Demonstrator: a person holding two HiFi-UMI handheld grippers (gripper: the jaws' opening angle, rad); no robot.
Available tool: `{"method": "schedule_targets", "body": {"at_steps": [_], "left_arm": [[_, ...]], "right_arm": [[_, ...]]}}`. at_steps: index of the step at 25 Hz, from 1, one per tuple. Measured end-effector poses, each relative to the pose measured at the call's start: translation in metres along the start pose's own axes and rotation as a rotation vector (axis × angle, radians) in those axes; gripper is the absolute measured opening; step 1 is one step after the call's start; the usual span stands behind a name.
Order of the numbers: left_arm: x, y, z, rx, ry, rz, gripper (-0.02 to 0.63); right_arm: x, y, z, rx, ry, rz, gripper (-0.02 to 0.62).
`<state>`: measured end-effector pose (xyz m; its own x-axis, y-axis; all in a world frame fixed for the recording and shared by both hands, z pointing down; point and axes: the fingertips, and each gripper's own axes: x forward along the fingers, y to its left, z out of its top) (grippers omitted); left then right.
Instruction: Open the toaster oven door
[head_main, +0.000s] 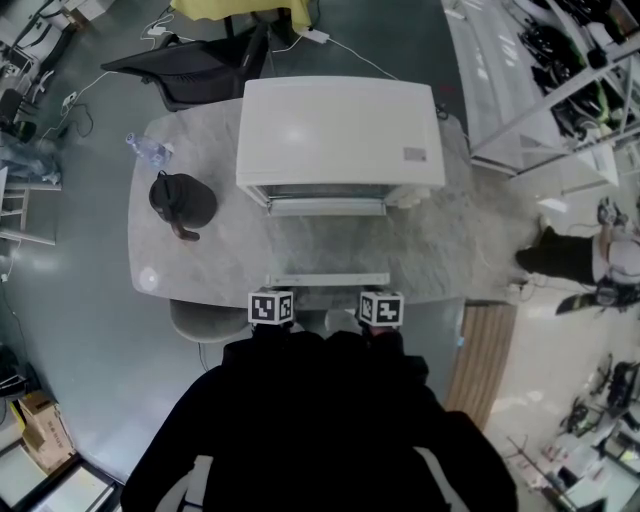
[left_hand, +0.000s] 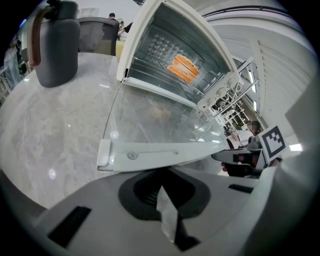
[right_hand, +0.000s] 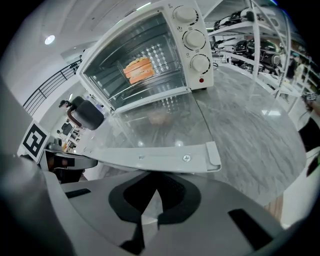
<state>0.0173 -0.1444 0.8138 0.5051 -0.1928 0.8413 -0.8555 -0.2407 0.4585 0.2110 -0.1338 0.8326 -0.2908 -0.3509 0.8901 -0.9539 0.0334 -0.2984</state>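
Toaster oven door (head_main: 328, 279) lies folded flat over the table (head_main: 470, 250). Left gripper (left_hand: 160, 179) and right gripper (right_hand: 152, 187) each have jaws pressed together, empty, seemingly touching its front edge.

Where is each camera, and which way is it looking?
Head view: on the head, looking down at oven, table, sleeves, left gripper and right gripper.
Left gripper view: on the left gripper, facing the open door; right gripper beside.
Right gripper view: on the right gripper, facing the door and knobs; left gripper beside.
Shared: both gripper views see orange food inside.
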Motion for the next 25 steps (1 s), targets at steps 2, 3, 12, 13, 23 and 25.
{"method": "schedule_targets", "body": {"at_steps": [2, 3, 12, 13, 23, 25], "left_arm": [[0.0017, 0.0015, -0.0014, -0.005, 0.003, 0.000, 0.003], [0.0021, 0.0021, -0.0019, -0.008, 0.006, 0.001, 0.003], [0.0075, 0.0057, -0.0046, -0.015, 0.020, 0.014, 0.003], [0.0073, 0.0060, -0.0049, -0.015, 0.022, 0.017, 0.003], [0.0033, 0.0090, -0.0061, -0.006, 0.035, 0.033, 0.003], [0.0019, 0.0067, -0.0070, -0.003, 0.033, 0.028, 0.003]], "right_arm": [[0.0014, 0.0001, -0.0012, -0.004, 0.006, 0.000, 0.003], [0.0016, 0.0007, -0.0005, -0.006, 0.006, 0.001, 0.003], [0.0075, -0.0021, -0.0051, -0.005, 0.034, -0.001, 0.003], [0.0070, -0.0019, -0.0049, -0.006, 0.035, -0.002, 0.003], [0.0099, -0.0024, -0.0076, -0.024, 0.050, 0.002, 0.003], [0.0069, -0.0033, -0.0054, -0.029, 0.038, -0.006, 0.003]]}}
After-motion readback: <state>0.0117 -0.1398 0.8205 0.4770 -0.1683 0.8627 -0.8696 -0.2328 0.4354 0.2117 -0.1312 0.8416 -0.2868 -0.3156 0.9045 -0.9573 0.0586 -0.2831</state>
